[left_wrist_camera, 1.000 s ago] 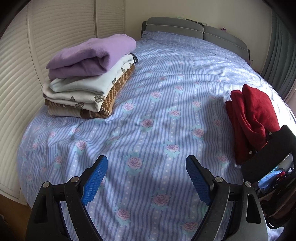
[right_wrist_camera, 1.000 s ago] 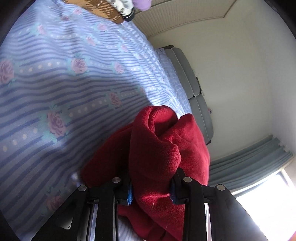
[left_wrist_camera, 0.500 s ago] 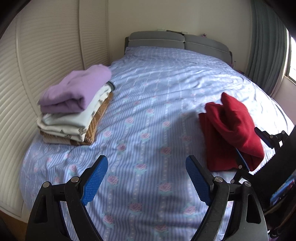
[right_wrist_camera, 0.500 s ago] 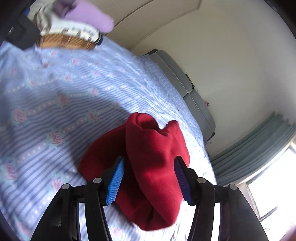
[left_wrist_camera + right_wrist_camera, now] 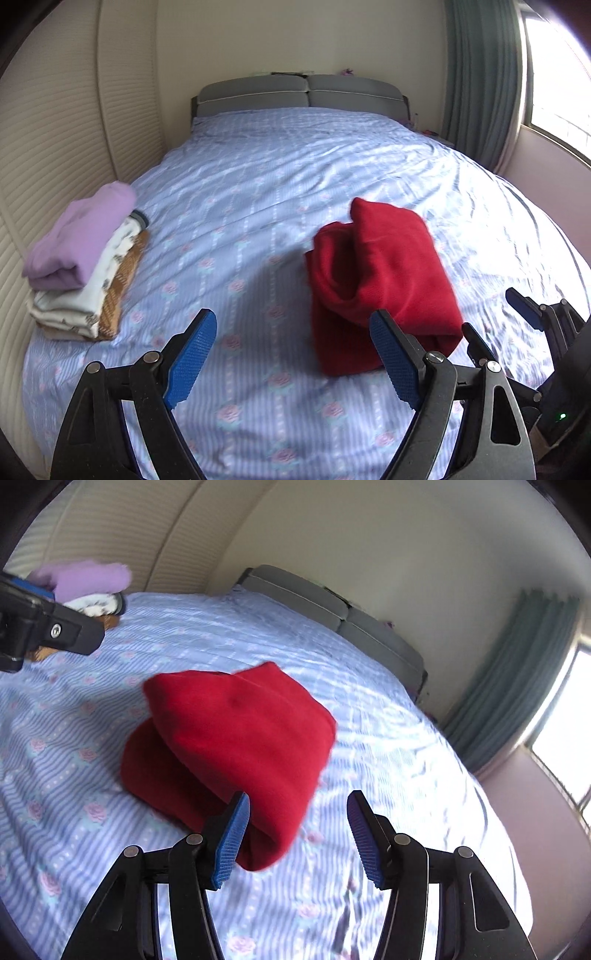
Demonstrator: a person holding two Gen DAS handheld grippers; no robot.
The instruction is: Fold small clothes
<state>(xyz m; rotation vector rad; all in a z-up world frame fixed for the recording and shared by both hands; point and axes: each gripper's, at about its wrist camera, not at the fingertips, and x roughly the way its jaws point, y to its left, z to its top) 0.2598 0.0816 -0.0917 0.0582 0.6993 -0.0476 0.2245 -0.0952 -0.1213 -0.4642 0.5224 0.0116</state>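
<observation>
We read left gripper: released, holding nothing | right gripper: released, just beside red garment | folded stack: well left of red garment

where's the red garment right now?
The red garment lies folded on the bed, right of centre in the left wrist view, just ahead of the open right gripper, across the sheet from the stack of folded clothes by the wall.

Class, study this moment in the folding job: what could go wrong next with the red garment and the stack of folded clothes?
1. The red garment lies loosely bundled, one flap raised; with both grippers open, it may slump unfolded.
2. The folded stack sits near the bed edge; adding another piece could tip it.
</observation>
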